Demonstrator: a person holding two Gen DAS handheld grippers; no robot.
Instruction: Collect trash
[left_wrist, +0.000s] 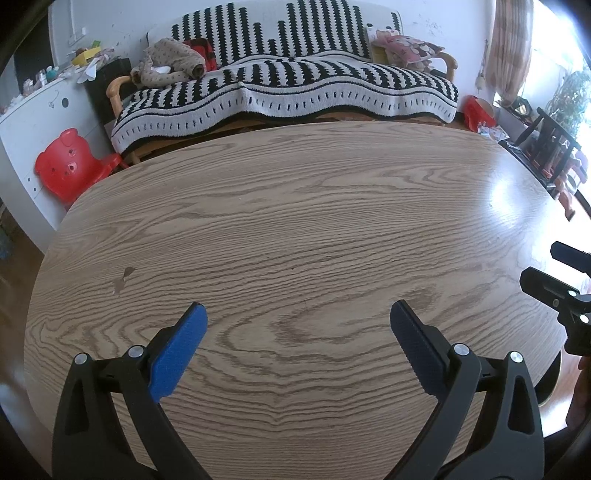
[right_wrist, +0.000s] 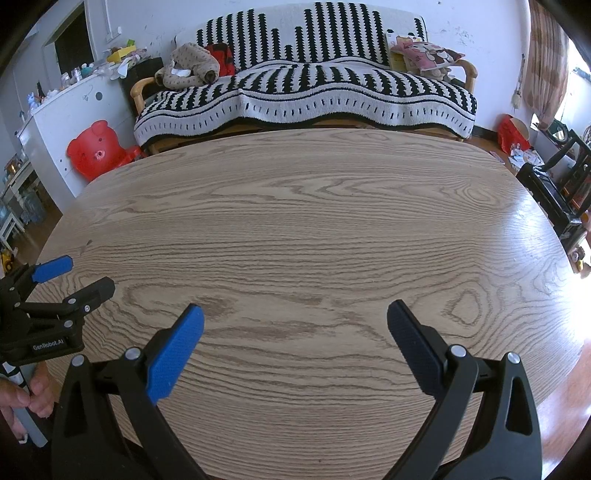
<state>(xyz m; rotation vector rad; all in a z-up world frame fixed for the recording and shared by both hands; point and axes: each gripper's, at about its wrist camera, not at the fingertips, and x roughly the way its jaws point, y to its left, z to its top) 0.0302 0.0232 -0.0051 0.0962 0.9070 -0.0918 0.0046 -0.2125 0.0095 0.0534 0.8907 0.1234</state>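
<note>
Grippers (left_wrist: 298, 319) (right_wrist: 295, 321) agape over table (left_wrist: 295, 206)

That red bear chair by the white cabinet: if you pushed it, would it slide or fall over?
The red bear chair looks like thin moulded plastic, so it is probably light and would slide easily on the floor. Its tall bear-face back could make it tip if pushed up high. Its legs are mostly hidden behind the table, so I can't be sure.
</note>
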